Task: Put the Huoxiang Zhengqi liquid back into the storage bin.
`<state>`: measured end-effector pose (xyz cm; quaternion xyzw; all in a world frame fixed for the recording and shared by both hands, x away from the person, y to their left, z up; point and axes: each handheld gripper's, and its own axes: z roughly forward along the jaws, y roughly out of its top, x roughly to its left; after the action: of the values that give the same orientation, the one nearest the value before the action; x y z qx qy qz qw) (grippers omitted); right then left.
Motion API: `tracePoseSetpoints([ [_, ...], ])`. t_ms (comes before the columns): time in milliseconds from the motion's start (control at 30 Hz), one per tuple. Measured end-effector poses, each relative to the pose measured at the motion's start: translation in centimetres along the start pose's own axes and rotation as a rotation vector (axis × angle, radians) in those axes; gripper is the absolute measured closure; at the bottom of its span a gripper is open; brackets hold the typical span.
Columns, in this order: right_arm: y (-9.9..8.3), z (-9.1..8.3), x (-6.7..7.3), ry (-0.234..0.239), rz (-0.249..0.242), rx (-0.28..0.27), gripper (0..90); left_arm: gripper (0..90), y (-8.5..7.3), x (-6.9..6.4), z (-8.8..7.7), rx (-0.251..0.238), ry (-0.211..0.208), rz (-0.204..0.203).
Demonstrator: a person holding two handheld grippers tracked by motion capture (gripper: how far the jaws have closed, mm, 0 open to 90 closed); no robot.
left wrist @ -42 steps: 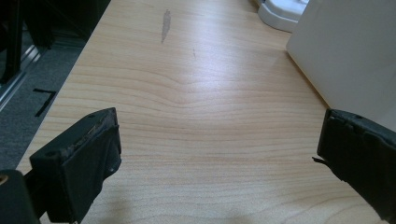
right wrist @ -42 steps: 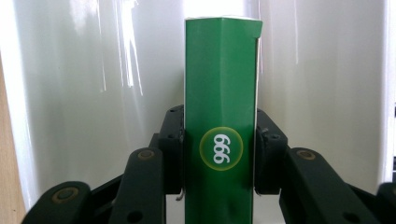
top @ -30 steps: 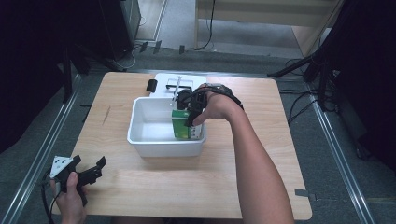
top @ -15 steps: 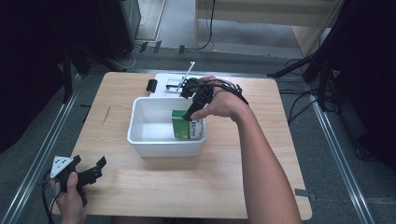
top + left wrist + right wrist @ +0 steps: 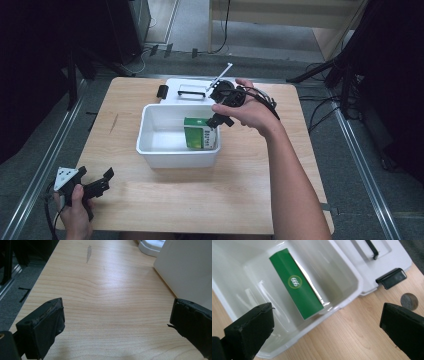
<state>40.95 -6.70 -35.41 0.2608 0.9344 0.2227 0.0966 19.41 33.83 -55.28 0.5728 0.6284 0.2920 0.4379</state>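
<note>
A green carton [image 5: 200, 134] stands inside the white bin [image 5: 150, 150] at mid-table, against its right wall. My right gripper [image 5: 220, 118] hovers over the bin's far right corner, open and holding nothing. The right gripper view looks down between the wide-apart jaws of the right gripper [image 5: 327, 315] onto the carton [image 5: 295, 291], whose green top bears a round white mark, and the bin [image 5: 347, 277]. My left gripper [image 5: 104, 181] rests low at the table's front left corner, open. In the left gripper view, bare wood lies between the jaws of the left gripper [image 5: 116, 312].
The bin's white lid [image 5: 192, 87] with a black handle lies just behind the bin, a black latch [image 5: 162, 91] at its left end. A small round grey disc [image 5: 409, 301] sits on the wood near the latch [image 5: 392, 277]. The bin's wall [image 5: 190, 267] rises right of the left gripper.
My right gripper has let go of the green carton and risen up and back out of the bin, leaving the carton standing inside. The left gripper has stayed put.
</note>
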Motion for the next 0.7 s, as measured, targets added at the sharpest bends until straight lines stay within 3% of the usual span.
tracePoseSetpoints([
  [233,-3.0,-1.0,-1.2,-0.077,0.086,-0.106,0.0,0.2,0.0,0.0,0.0,0.002,-0.001,0.002],
  [700,-8.0,-1.6,-2.2,-0.164,0.149,-0.256,0.0,0.1,0.0,0.0,0.0,0.001,-0.001,0.002],
])
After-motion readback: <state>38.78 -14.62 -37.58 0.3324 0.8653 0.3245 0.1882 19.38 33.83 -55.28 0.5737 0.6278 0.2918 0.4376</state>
